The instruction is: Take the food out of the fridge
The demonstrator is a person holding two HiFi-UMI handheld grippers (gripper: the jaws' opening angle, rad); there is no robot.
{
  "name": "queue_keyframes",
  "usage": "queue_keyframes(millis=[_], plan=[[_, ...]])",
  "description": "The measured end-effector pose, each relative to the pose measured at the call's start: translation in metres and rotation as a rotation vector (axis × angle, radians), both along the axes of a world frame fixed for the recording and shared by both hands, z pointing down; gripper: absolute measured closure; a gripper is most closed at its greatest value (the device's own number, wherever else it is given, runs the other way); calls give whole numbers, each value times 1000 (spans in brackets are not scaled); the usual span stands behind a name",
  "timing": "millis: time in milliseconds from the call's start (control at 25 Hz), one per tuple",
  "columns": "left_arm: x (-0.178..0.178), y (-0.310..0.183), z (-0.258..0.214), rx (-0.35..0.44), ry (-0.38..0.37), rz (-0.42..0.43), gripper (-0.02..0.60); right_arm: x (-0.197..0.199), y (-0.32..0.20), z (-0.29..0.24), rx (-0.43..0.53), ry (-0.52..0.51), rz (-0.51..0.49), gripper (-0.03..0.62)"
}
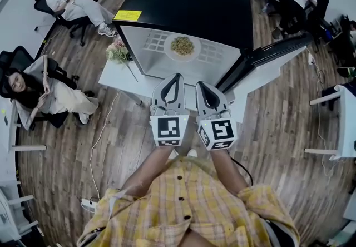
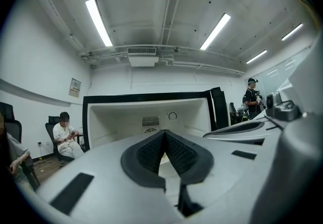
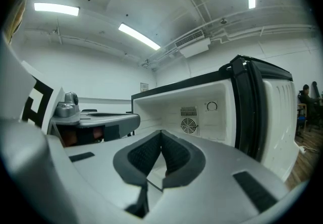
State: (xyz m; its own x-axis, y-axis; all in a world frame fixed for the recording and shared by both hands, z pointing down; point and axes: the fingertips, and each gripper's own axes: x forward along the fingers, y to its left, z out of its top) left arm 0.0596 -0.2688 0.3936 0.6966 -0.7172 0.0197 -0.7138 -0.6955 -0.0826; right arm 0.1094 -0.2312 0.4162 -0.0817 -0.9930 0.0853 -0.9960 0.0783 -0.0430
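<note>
Head view: round white plate of greenish-brown food lying mid-way along the white wire shelf inside the open black fridge; left tool and right tool side by side, short of the shelf's front edge.
Left gripper view: jaws pressed together, empty.
Right gripper view: jaws together too, nothing between.

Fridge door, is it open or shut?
Open: the fridge door stands swung aside, and the plate of food inside is in plain view.

White plate of greenish food on wire shelf, fridge open
</note>
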Motion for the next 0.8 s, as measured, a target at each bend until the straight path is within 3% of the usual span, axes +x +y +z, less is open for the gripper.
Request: queue_keyframes(millis=[160,320,440,640,800], plan=[[4,-17,7,-30,-7,10,574,3,-10,1,-3,-1,10,586],[10,-32,22,-111,-6,34,571,7,-19,4,-7,-7,18,586],[13,-43,33,-174,8,41,506,10,-26,7,-14,-12,25,586],[16,-59,50,-290,73,51,486,16,-32,13,-31,-18,40,586],[16,-71,62,-402,175,48,474,22,-37,19,-46,-23,49,586]])
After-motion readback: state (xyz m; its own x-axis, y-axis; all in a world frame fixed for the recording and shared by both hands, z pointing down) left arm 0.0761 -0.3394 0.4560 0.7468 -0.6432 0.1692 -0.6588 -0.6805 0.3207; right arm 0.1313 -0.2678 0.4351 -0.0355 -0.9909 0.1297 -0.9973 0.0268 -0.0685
